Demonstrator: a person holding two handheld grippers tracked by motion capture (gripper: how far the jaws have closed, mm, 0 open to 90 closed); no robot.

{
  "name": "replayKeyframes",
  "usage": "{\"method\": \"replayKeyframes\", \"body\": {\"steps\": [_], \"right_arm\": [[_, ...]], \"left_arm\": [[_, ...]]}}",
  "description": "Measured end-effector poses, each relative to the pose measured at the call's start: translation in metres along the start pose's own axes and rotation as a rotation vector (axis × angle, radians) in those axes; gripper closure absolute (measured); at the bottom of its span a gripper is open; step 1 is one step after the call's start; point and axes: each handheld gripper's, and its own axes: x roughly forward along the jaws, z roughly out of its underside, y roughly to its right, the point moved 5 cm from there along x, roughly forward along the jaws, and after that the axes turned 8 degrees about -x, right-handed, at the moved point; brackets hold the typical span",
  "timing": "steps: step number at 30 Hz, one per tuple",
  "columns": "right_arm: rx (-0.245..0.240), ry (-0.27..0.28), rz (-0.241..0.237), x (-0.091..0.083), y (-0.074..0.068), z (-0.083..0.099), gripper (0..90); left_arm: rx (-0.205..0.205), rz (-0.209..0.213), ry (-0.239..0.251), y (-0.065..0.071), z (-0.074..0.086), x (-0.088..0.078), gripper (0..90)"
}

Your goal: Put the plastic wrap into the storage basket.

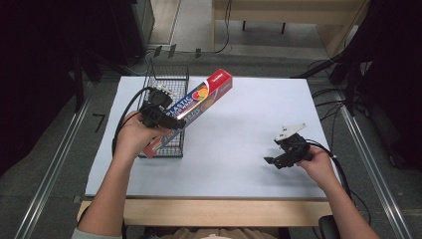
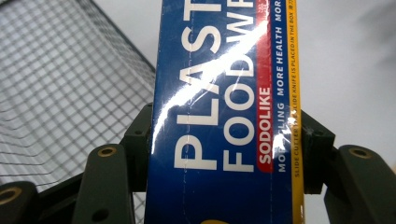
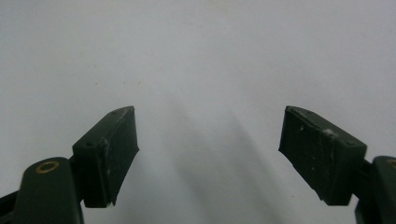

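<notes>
From above, the left gripper [image 1: 160,115] holds a long plastic wrap box [image 1: 191,110] tilted up over the wire basket [image 1: 169,79]. Its own camera shows both jaws squeezing the box's [image 2: 224,121] shiny, slippery-looking sides; the box looks light and stiff, best held mid-length. The right gripper [image 3: 208,156] hangs over the white table [image 3: 201,56], jaws wide apart and holding nothing.

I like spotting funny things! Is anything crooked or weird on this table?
Nothing is broken or spilled. The one crooked thing is the long blue and red plastic food wrap box: the left gripper clamps it tilted, its lower end at the black wire basket, its red end raised. The right gripper is open over the white table.
</notes>
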Motion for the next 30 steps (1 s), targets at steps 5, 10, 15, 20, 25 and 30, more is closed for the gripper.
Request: {"method": "replayKeyframes", "body": {"steps": [5,10,15,20,25,30], "right_arm": [[-0.010,-0.005,-0.003,0.001,-0.001,0.000,19.9],[-0.013,-0.010,-0.018,0.002,-0.002,0.001,19.9],[-0.016,-0.018,-0.018,0.003,-0.003,0.001,19.9],[-0.015,-0.019,-0.017,0.003,-0.002,0.001,19.9],[-0.017,-0.020,-0.017,0.003,-0.002,0.001,19.9],[-0.017,-0.026,-0.017,0.003,-0.003,0.002,19.9]], "left_arm": [[-0.048,-0.015,0.001,-0.010,-0.008,0.002,39.8],[-0.098,-0.032,0.001,-0.024,-0.013,0.004,39.9],[-0.173,-0.001,0.024,-0.039,-0.016,0.005,39.8],[-0.217,-0.056,0.033,-0.051,-0.019,0.008,39.8],[-0.267,-0.123,0.018,-0.064,-0.019,0.015,39.8],[-0.330,-0.181,0.011,-0.074,-0.022,0.024,39.8]]}}
